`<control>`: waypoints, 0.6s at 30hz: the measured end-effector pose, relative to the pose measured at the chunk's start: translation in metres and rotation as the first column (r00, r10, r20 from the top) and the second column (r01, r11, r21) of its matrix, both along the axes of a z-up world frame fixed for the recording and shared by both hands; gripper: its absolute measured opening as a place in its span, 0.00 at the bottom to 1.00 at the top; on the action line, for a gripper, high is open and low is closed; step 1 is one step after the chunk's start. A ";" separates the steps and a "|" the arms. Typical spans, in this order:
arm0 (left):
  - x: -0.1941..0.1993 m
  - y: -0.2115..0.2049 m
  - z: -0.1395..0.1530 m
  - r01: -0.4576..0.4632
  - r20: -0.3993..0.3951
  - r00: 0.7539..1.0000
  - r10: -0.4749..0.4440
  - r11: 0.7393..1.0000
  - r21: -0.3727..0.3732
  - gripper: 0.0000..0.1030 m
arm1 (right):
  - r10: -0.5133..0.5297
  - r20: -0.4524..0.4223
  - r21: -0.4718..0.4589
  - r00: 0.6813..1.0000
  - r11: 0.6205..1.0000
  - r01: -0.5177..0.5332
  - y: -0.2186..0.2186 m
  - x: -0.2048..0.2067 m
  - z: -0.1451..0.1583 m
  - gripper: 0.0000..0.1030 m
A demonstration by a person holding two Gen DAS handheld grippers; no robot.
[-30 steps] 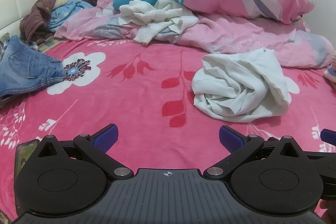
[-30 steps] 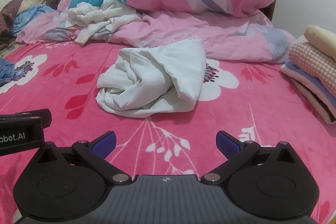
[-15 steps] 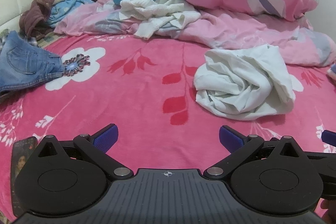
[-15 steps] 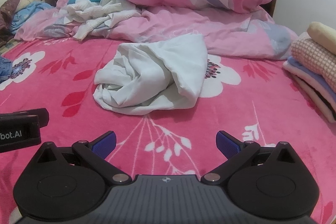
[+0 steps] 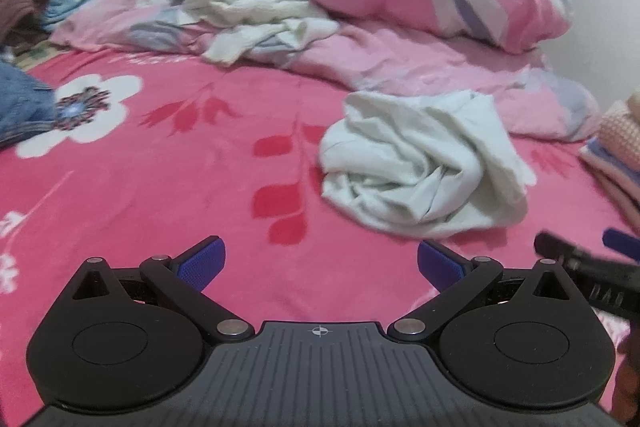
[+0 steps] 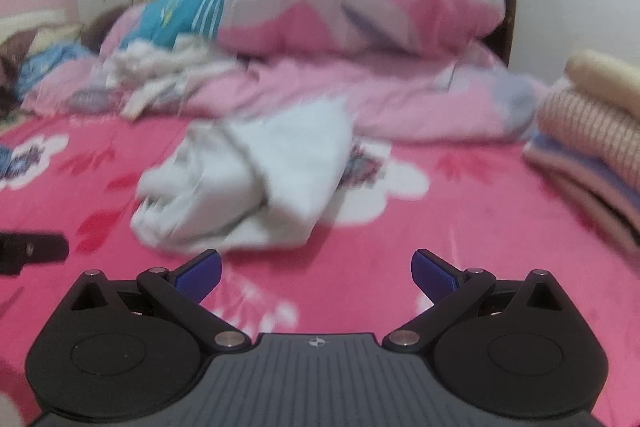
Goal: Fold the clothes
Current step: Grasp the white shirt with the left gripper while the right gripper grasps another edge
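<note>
With its fingers spread wide and empty, the left gripper (image 5: 320,261) has the crumpled white garment (image 5: 420,163) ahead and right of its fingertips, and the right gripper (image 6: 316,273), equally wide and empty, has it ahead-left; it looks light and limp, best pinched at a loose outer edge.

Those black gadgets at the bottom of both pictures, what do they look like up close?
Each is a hand-held gripper. The left gripper and right gripper match: a grey ribbed body with a small crosshair mark, two round black discs, black link arms with silver pins, and jaws faced with blue textured pads. No cables or sleeves show.
</note>
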State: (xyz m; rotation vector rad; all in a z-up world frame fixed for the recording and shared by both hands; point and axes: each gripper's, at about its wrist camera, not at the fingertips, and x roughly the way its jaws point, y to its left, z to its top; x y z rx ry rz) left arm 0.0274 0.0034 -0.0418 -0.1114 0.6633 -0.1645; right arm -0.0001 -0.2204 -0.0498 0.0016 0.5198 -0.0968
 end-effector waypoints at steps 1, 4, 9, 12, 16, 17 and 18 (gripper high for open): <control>0.005 -0.003 -0.001 0.011 0.011 1.000 -0.011 1.000 -0.010 1.00 | 0.004 0.022 0.001 1.000 1.000 -0.004 -0.004 0.006 0.003 1.00; 0.023 -0.017 -0.002 0.060 0.038 0.998 -0.059 0.998 -0.021 1.00 | 0.026 0.081 -0.009 0.996 1.000 -0.025 -0.011 0.029 0.011 1.00; 0.052 -0.060 -0.010 0.188 0.069 0.979 -0.193 0.980 0.063 0.95 | 0.125 0.114 -0.034 0.986 0.992 -0.122 -0.011 0.073 0.009 0.98; 0.065 -0.084 -0.025 0.266 0.082 0.957 -0.277 0.956 0.125 0.83 | 0.177 0.066 -0.048 0.982 0.984 -0.174 -0.009 0.099 -0.003 0.90; 0.083 -0.095 -0.041 0.298 0.043 0.951 -0.305 0.947 0.116 0.57 | 0.211 -0.014 -0.010 0.977 0.977 -0.211 -0.017 0.121 -0.022 0.62; 0.087 -0.096 -0.044 0.300 0.031 0.952 -0.305 0.948 0.103 0.53 | 0.212 -0.021 0.010 0.977 0.977 -0.212 -0.021 0.122 -0.025 0.50; 0.086 -0.095 -0.043 0.302 0.033 0.951 -0.306 0.949 0.095 0.50 | 0.208 -0.026 0.031 0.978 0.978 -0.207 -0.025 0.122 -0.026 0.44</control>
